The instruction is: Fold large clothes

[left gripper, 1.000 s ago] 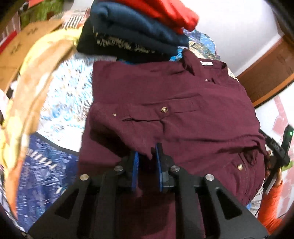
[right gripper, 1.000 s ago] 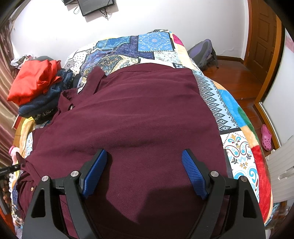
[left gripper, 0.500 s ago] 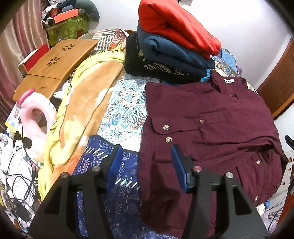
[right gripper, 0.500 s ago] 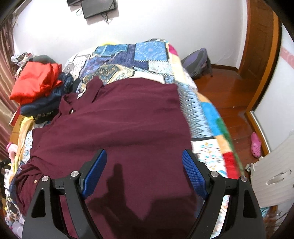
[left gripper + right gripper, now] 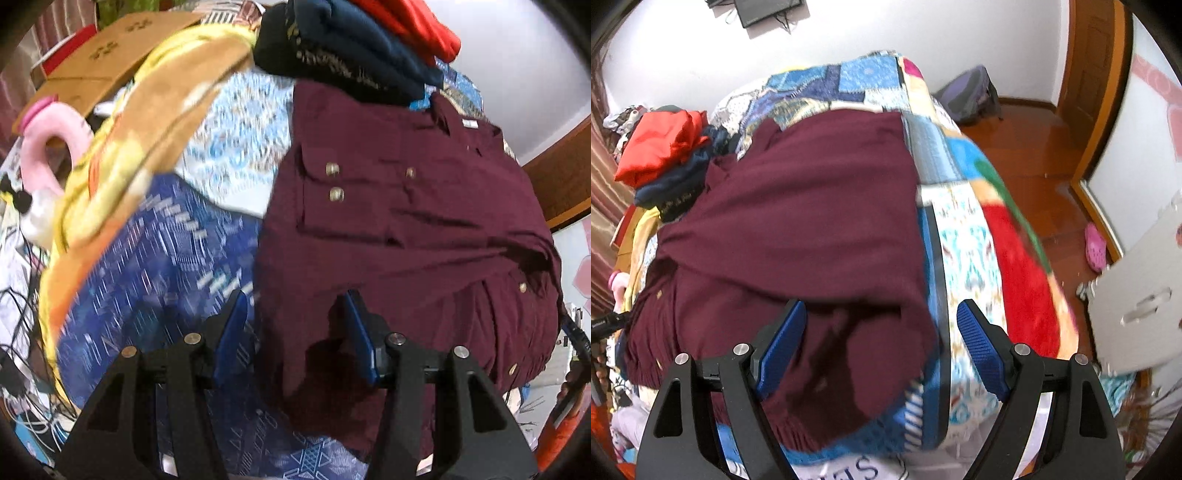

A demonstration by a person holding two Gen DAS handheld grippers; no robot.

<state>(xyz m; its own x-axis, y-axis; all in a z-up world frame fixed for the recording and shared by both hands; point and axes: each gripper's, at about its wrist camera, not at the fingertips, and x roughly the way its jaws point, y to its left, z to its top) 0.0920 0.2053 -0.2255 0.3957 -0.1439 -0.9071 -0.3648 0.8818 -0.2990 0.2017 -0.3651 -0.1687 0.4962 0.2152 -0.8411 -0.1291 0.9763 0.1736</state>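
A maroon button shirt [image 5: 406,229] lies spread on the patchwork bedspread [image 5: 177,258], collar toward the wall. My left gripper [image 5: 295,332] hovers open over the shirt's left edge; the cloth lies below the jaws and the blue pads [image 5: 231,332] do not press it. In the right wrist view the same shirt [image 5: 812,229] shows its plain side. My right gripper [image 5: 882,339] is open above the shirt's right edge, near the bedspread [image 5: 967,236], with nothing pinched.
A stack of folded red, navy and black clothes [image 5: 351,48] sits by the collar. A yellow-orange blanket [image 5: 147,140], a pink neck pillow [image 5: 48,144], a wooden lap desk [image 5: 103,59] and cables lie left. A backpack [image 5: 971,92], a pink shoe [image 5: 1095,247] and a white plastic piece [image 5: 1137,295] lie right of the bed.
The left gripper let go of a shirt fold, opened, and shifted to the shirt's left edge. The right gripper, open throughout, slid right to the shirt's right edge.
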